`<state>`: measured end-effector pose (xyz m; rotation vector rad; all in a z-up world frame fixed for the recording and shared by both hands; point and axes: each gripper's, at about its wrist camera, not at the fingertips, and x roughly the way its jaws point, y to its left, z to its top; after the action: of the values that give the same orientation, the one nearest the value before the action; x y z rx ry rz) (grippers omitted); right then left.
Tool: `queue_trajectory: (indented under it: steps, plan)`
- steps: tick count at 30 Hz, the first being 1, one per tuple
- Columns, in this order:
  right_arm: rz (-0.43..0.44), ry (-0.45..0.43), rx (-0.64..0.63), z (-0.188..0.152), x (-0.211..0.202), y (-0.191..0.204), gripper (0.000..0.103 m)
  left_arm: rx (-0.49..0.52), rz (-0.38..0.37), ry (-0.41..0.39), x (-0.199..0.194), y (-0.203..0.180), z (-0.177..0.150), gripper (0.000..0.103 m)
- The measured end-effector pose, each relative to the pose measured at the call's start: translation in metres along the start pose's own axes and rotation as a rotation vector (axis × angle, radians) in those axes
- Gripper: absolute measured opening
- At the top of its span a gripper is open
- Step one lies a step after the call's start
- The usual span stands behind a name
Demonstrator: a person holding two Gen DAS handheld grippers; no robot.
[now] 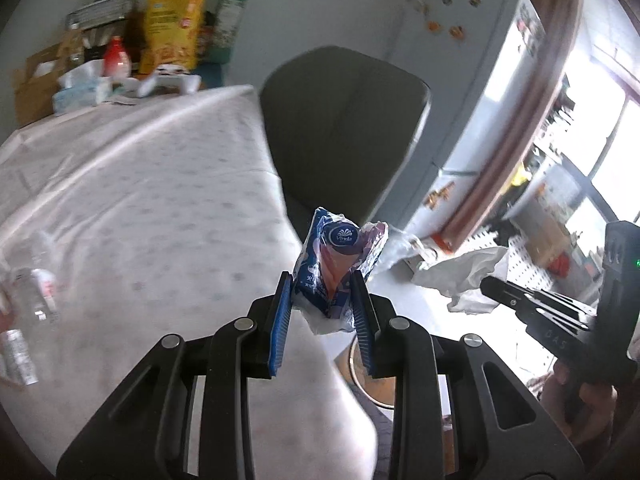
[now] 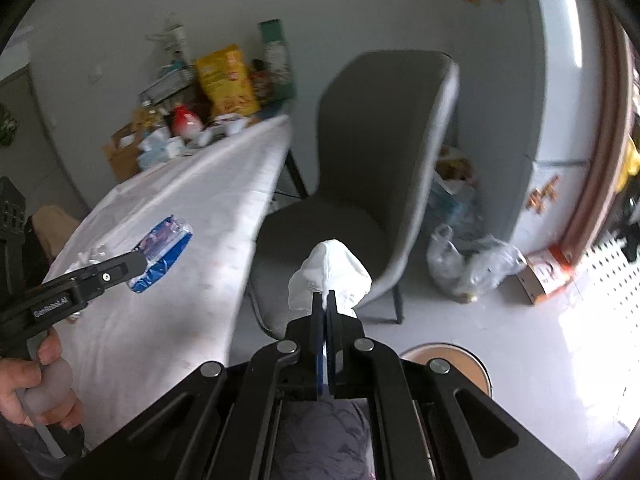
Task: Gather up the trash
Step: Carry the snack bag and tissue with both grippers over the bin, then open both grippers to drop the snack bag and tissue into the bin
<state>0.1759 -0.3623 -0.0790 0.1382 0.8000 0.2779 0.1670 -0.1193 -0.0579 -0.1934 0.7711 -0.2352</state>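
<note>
Left gripper [image 1: 322, 304]: fingers pinching a blue wrapper [image 1: 340, 264], carried past the table [image 1: 140, 184] edge.
Right gripper [image 2: 325, 304]: fingers pressed together on a white tissue [image 2: 330, 272], held up before the grey chair [image 2: 372, 152].
Floor: round bin [image 2: 448, 360] just below the right gripper; plastic bags [image 2: 468, 264] beside the chair.
Table's far end: boxes and a yellow bag [image 2: 226, 80].

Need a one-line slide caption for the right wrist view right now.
Right claw shut on a crumpled white tissue above a grey chair, left claw carrying a blue tissue wrapper.
</note>
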Motion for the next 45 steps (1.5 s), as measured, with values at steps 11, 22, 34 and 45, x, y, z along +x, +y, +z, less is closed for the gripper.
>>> queue_trajectory:
  steps: [11, 22, 34, 45]
  plan:
    - [-0.063, 0.083, 0.169, -0.04, 0.03, -0.083, 0.003, 0.086, -0.043, 0.113, 0.06, -0.058, -0.002, 0.029]
    - [-0.065, 0.153, 0.299, -0.072, 0.063, -0.137, 0.003, 0.148, -0.075, 0.22, 0.115, -0.103, -0.009, 0.029]
    - [-0.09, 0.192, 0.415, -0.106, 0.097, -0.18, 0.072, 0.197, -0.069, 0.31, 0.154, -0.132, -0.02, 0.029]
    - [-0.12, 0.12, 0.482, -0.108, 0.056, -0.211, 0.067, 0.237, -0.098, 0.355, 0.172, -0.159, -0.03, 0.029]
